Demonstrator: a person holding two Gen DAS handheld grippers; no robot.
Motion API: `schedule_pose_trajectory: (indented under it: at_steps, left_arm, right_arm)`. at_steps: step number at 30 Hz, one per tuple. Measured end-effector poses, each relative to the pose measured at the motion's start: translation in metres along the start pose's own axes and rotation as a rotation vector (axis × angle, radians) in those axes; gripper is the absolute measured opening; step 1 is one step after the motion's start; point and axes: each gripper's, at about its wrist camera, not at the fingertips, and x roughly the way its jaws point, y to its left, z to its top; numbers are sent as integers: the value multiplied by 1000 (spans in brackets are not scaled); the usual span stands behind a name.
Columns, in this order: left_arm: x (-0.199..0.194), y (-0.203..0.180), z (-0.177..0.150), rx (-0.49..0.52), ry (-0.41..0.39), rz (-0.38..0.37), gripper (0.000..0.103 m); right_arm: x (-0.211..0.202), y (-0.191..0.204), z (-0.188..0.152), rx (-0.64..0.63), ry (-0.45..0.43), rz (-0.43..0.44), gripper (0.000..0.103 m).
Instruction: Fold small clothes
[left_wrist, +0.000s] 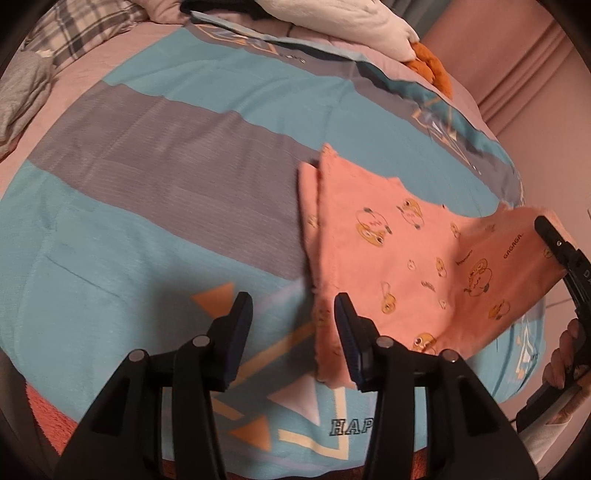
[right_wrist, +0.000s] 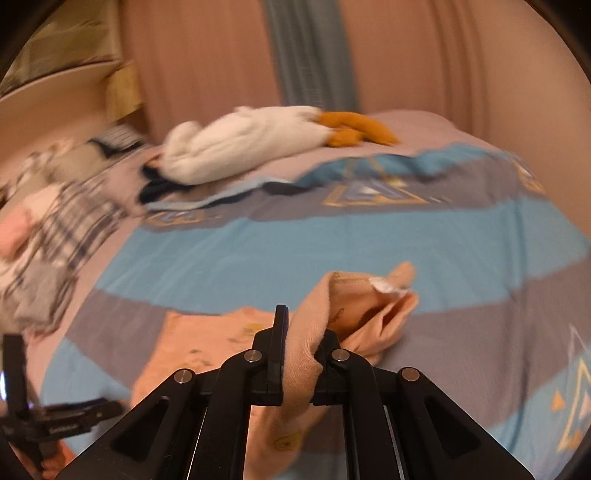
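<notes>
Spread over the bed's blue-and-grey striped cover (left_wrist: 184, 155), a peach cartoon-print garment (left_wrist: 406, 258) is clamped and lifted by the right gripper (right_wrist: 301, 350); the left gripper (left_wrist: 293, 332) is held apart, empty.

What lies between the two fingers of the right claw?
A bunched fold of the pink garment, pinched in the right claw; the right wrist view shows it.

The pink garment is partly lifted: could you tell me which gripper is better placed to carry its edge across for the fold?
Right, probably. The right gripper is already shut on the pink garment, lifting its edge, while the left gripper is open and holds nothing.
</notes>
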Motion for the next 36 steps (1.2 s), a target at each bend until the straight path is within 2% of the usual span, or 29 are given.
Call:
schedule_pose_trajectory:
  at_steps: [5, 9, 13, 18, 21, 26, 30, 33, 36]
  left_arm:
    - [-7, 10, 1, -26, -20, 4, 47]
    - [-10, 17, 0, -40, -28, 11, 47]
    - [-11, 23, 1, -52, -31, 15, 48]
    - [-12, 28, 1, -65, -31, 16, 48]
    - [-13, 30, 1, -71, -32, 16, 48]
    - [-16, 34, 1, -76, -42, 16, 48]
    - [-18, 37, 1, -83, -46, 19, 48]
    - [-17, 38, 1, -85, -43, 24, 48]
    - [-16, 39, 2, -83, -38, 26, 48]
  right_arm:
    - [8, 48, -1, -119, 30, 113, 9]
    - [23, 77, -16, -173, 108, 207, 9]
    - [43, 91, -37, -199, 210, 256, 9]
    - [64, 96, -60, -204, 321, 263, 9]
    - [60, 98, -62, -204, 331, 272, 9]
    - [51, 106, -45, -210, 288, 298, 9]
    - [40, 118, -38, -227, 261, 358, 9]
    - [43, 129, -48, -244, 285, 392, 9]
    - [59, 134, -66, -246, 350, 376, 9]
